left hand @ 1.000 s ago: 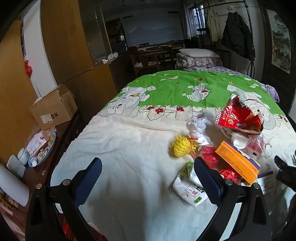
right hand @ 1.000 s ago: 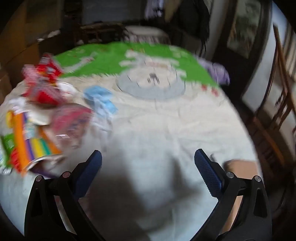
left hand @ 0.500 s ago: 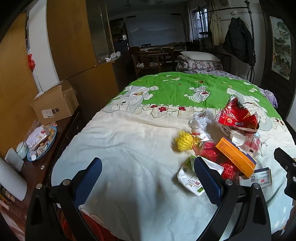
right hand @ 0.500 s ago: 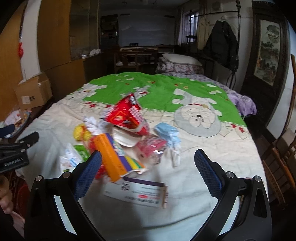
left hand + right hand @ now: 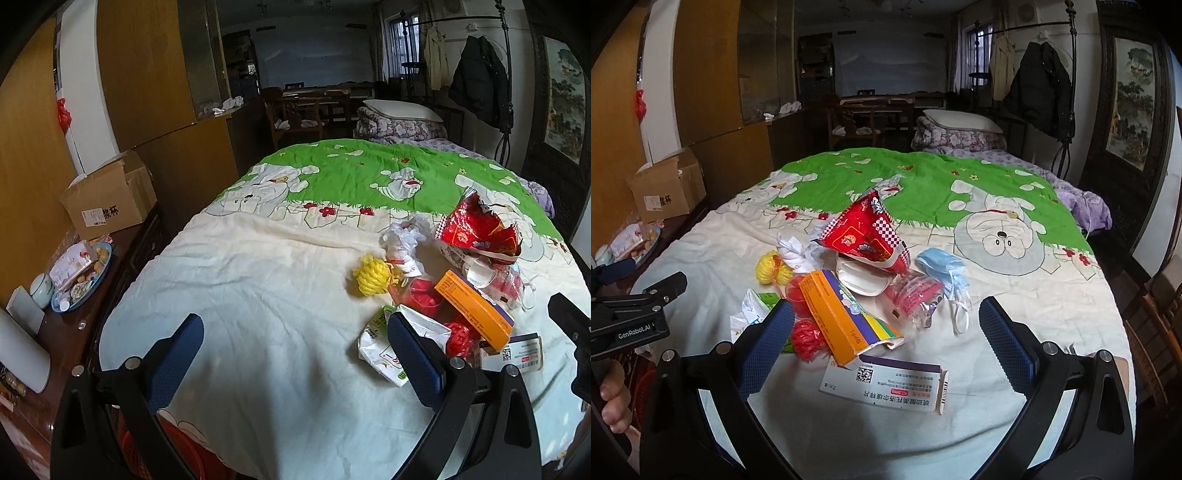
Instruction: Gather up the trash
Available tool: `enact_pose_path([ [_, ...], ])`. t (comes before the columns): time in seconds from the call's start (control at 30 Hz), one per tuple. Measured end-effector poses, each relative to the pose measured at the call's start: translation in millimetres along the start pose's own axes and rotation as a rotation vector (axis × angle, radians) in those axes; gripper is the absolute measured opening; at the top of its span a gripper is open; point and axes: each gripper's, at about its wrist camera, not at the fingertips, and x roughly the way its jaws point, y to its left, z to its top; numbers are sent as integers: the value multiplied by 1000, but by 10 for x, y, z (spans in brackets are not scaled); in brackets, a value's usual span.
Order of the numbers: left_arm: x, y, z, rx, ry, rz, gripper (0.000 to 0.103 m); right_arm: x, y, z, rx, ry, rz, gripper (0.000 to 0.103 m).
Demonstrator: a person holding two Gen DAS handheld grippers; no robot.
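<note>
Since the earlier frames, the right-wrist view has been swung from bare quilt onto the heap of trash and has sharpened from blur, while the left-wrist view has been kept almost fixed. Both the left gripper (image 5: pixel 295 354) and the right gripper (image 5: pixel 886 339) are seen with jaws spread wide and nothing grasped. Between and just ahead of the right jaws a white medicine box (image 5: pixel 882 387) is laid flat, printed with a QR code, a barcode and Chinese characters too small to be read. Beyond it, nearer the left jaw, an orange box (image 5: pixel 834 314) with coloured stripes is propped against a red snack bag (image 5: pixel 868 236); a clear wrapper (image 5: pixel 916 295) and a blue face mask (image 5: pixel 945 269) are found ahead toward the right jaw. A yellow net (image 5: pixel 371 275) is seen ahead of the left gripper, inside its right jaw, with a white-green packet (image 5: pixel 384 350) touching that jaw's tip. "GenRobot.AI" is read on the left gripper's body in the right-wrist view. All items are resting on the cartoon quilt (image 5: pixel 258 280).
</note>
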Motion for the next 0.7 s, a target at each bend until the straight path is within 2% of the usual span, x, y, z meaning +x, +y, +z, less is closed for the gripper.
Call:
enact_pose_path([
  [0.7, 154, -22, -12, 4, 32, 6, 97, 142, 16, -47, 10, 30, 34, 96],
])
